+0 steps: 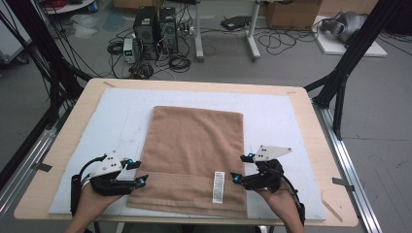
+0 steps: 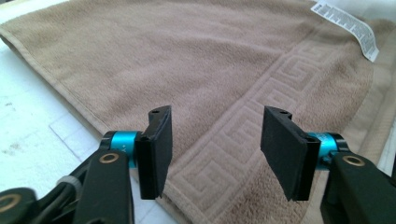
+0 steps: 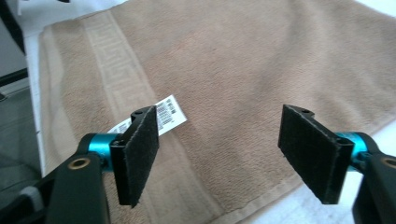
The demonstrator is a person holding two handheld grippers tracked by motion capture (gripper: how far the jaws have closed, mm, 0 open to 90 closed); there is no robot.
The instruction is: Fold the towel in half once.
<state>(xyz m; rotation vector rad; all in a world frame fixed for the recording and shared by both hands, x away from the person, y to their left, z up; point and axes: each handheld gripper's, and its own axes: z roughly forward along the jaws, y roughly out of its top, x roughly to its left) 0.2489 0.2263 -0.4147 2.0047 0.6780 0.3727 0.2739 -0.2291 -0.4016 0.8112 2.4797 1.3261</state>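
We see a tan towel point(image 1: 194, 155) lying flat on the white mat point(image 1: 272, 111) in the middle of the table point(image 1: 311, 121), its long axis running from our near edge straight away from us. Its patterned border and white label point(image 1: 218, 187) sit at the near end. Our left gripper point(image 1: 138, 173) hovers over the towel's near left edge, jaws spread and holding nothing. Our right gripper point(image 1: 239, 168) hovers over the near right edge, likewise released, with only towel showing between its pads point(image 3: 140, 149).
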